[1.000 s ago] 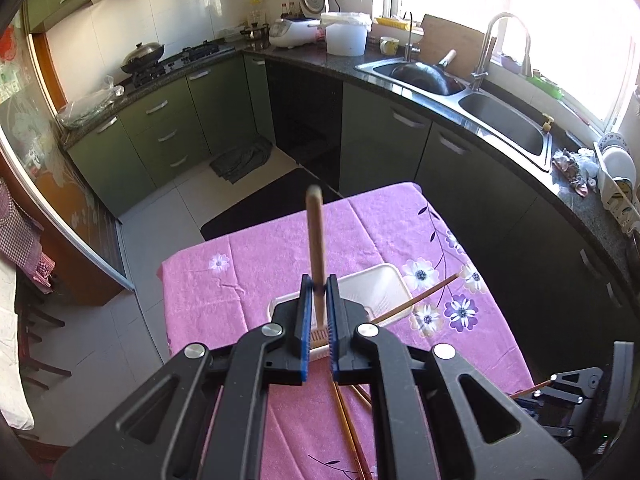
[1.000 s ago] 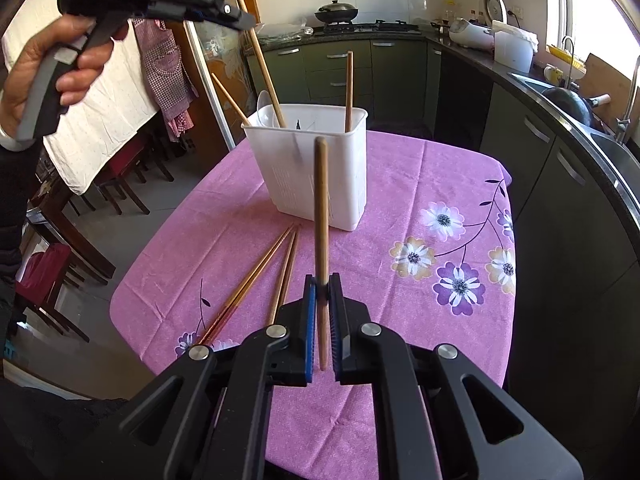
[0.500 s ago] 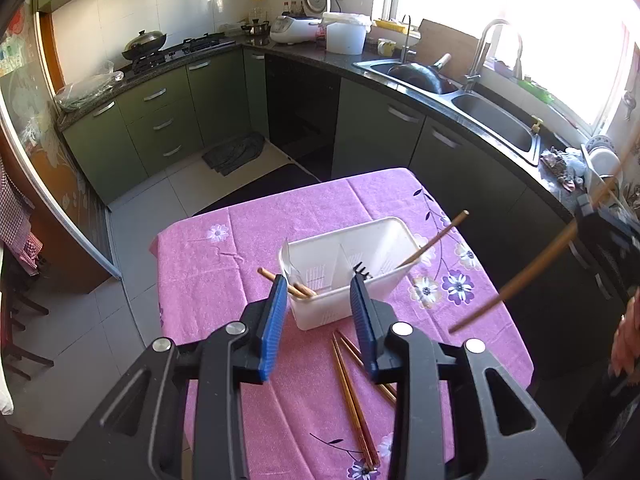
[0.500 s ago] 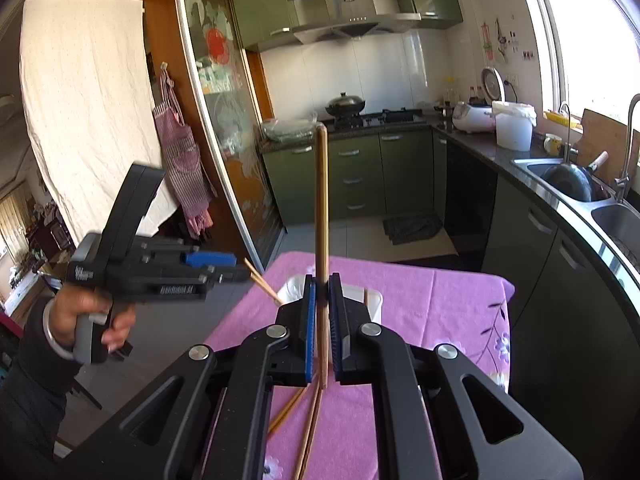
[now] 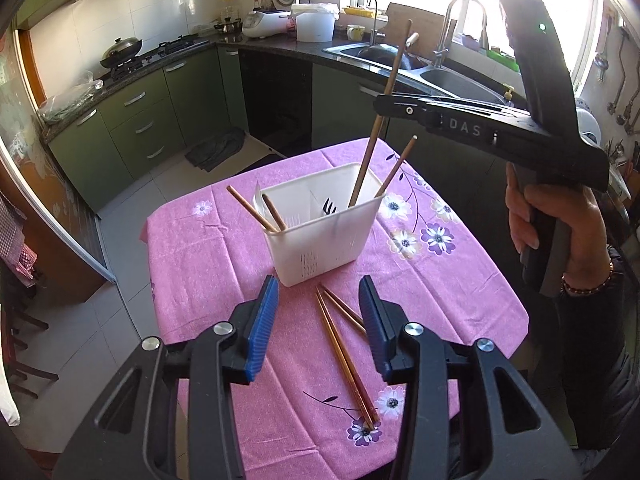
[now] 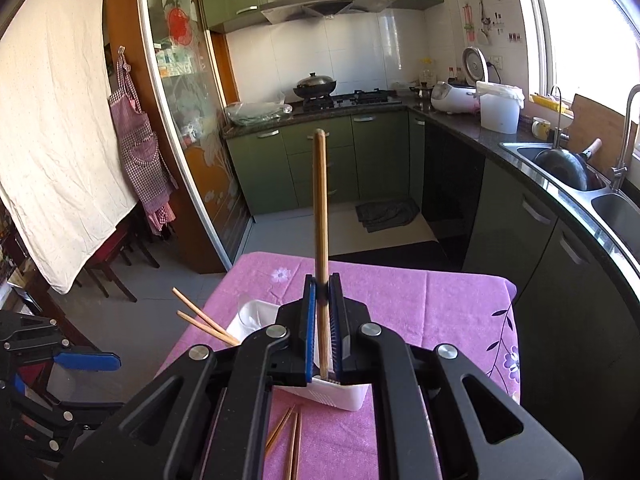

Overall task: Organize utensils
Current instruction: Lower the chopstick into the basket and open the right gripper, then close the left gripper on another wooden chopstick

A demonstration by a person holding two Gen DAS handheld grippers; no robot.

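A white utensil caddy (image 5: pixel 320 240) stands on the pink flowered tablecloth (image 5: pixel 192 264). Two chopsticks (image 5: pixel 256 212) lean out of its left compartment, one more (image 5: pixel 398 168) at its right corner, and dark fork tines (image 5: pixel 330 206) show inside. My left gripper (image 5: pixel 319 284) hangs in front of the caddy, jaws opening, with nothing between them. Under it, loose chopsticks (image 5: pixel 344 360) lie on the cloth. My right gripper (image 6: pixel 324 292) is shut on a wooden chopstick (image 6: pixel 320 208) held upright over the caddy (image 6: pixel 340 396). Seen from the left wrist, that chopstick (image 5: pixel 364 164) reaches down into the right compartment.
A person's hand (image 5: pixel 560 232) holds the right gripper's handle at the table's right side. Green cabinets and a dark counter with a sink (image 5: pixel 452 80) run behind the table. Chairs (image 6: pixel 116 256) stand to the left. The table's near edge (image 5: pixel 320 464) is just below the left gripper.
The left gripper let go of its chopstick, which now leans in the caddy, opened, and drew back. The right gripper rose with its chopstick and came over the caddy.
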